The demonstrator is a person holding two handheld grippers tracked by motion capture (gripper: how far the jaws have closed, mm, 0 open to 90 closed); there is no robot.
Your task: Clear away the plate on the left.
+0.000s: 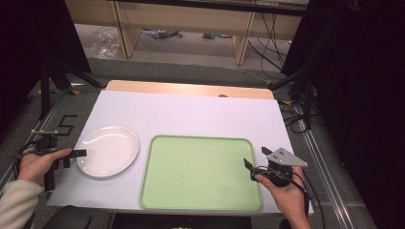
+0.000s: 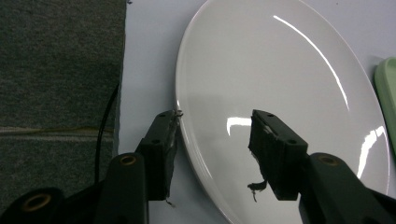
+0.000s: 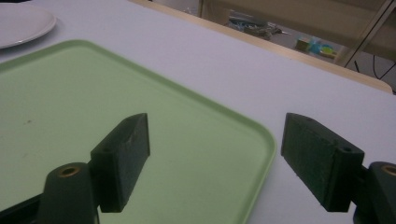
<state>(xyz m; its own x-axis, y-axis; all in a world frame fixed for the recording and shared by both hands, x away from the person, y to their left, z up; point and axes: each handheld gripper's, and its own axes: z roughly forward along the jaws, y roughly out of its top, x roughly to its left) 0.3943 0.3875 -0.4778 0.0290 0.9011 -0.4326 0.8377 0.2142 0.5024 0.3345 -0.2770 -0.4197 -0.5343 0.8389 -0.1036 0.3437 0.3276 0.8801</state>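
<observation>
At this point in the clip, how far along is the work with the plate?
Early. Nothing looks done: the white plate lies on the table beside the green tray, which is bare. In hand: the left gripper, open, straddles the plate's near rim without clamping it. The right gripper hangs open over the tray's corner. Gripping and moving the plate remain.

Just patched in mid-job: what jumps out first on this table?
A pale green tray lies empty at the table's near middle, with a white plate just to its left. The left gripper stands open astride the plate's near rim, while the right gripper is open over the tray's right edge.
</observation>
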